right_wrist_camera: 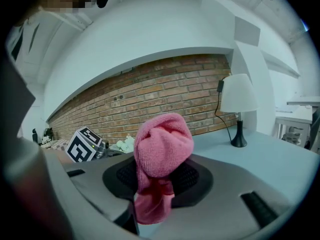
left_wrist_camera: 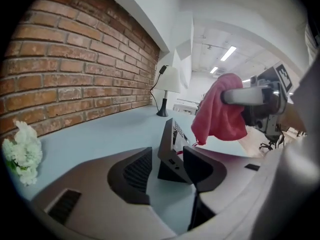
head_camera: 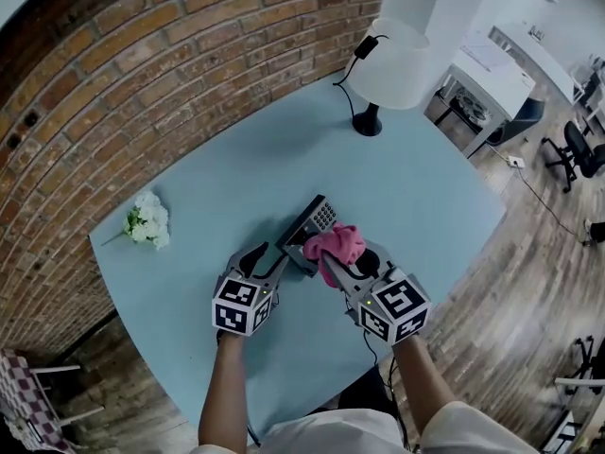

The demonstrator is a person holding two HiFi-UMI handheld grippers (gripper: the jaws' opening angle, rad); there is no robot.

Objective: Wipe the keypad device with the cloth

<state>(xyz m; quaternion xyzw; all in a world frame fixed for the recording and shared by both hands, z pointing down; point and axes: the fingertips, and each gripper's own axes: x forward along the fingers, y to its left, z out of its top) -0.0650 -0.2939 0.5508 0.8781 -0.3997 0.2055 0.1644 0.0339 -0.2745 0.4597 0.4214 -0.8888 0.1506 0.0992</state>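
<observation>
Left hand-held gripper (left_wrist_camera: pixel 167 160) — spread wide, pinching nothing. In the gap at its tips, the lower near end of the keypad device (left_wrist_camera: pixel 172 141): clear of the left pad and close against the right one, with contact there impossible to tell.

Right hand-held gripper (right_wrist_camera: pixel 157 181) — clamped on a bunched pink cloth (right_wrist_camera: pixel 161 149), with a loose tail hanging below the pads. Cloth held just over the near right side of the keypad device, overlapping it in the head view. Touching or not, impossible to tell.

Keypad device itself: a dark wedge resting near the middle of the light-blue worktop (head_camera: pixel 236 159), button face tilted up. Both hand-held grippers side by side just in front of it, on bare forearms reaching in from the near edge.

Further out on the worktop, well to the left, a small bunch of white flowers (head_camera: pixel 147 221) close to the brick wall (head_camera: pixel 142 55). At the far side, a table lamp (head_camera: pixel 389 62) with a white shade and a black base, and a black cord at its top. Past the worktop on the right, wooden floor (head_camera: pixel 492 291), a white desk (head_camera: pixel 492 76) and office chairs (head_camera: pixel 579 149).
</observation>
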